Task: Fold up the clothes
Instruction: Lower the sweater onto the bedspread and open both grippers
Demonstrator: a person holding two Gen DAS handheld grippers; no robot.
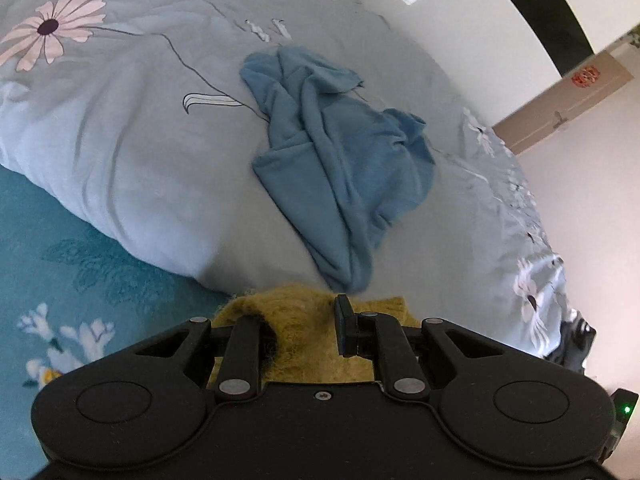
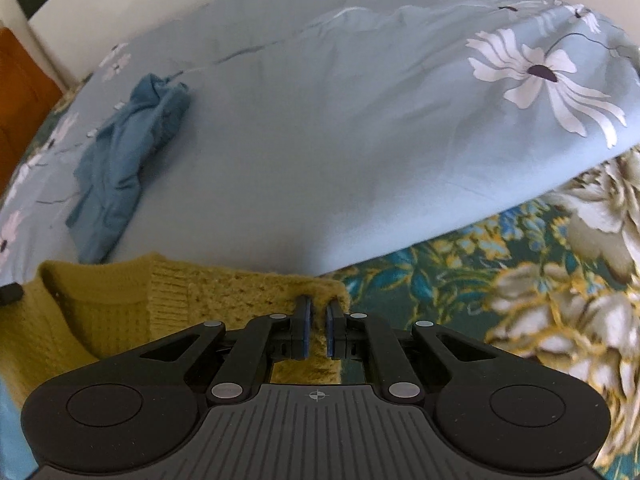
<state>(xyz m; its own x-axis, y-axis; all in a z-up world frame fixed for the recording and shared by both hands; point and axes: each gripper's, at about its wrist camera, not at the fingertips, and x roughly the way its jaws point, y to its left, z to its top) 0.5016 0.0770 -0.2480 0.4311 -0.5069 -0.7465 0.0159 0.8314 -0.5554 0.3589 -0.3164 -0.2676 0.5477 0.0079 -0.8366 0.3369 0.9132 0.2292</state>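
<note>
Both grippers pinch the yellow knit sweater [image 2: 120,304]: right gripper [image 2: 316,336] nearly closed on its edge, left gripper [image 1: 300,332] buried in bunched knit, likely to spread it flat; crumpled blue garment [image 1: 340,152] lies ahead, untouched.

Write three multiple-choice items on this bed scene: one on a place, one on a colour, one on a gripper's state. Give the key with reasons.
1. Where does the crumpled blue cotton garment lie?
A. on the pale blue flowered duvet
B. on the floor
C. in a basket

2. What colour is the fuzzy knitted sweater?
A. red
B. mustard yellow
C. white

3. How is the right gripper?
A. wide open, holding nothing
B. out of view
C. shut on the sweater's edge

Key: 1 A, duvet surrounds it; 2 B, yellow knit shows in both views; 3 C, knit is pinched between near-closed jaws.
</note>
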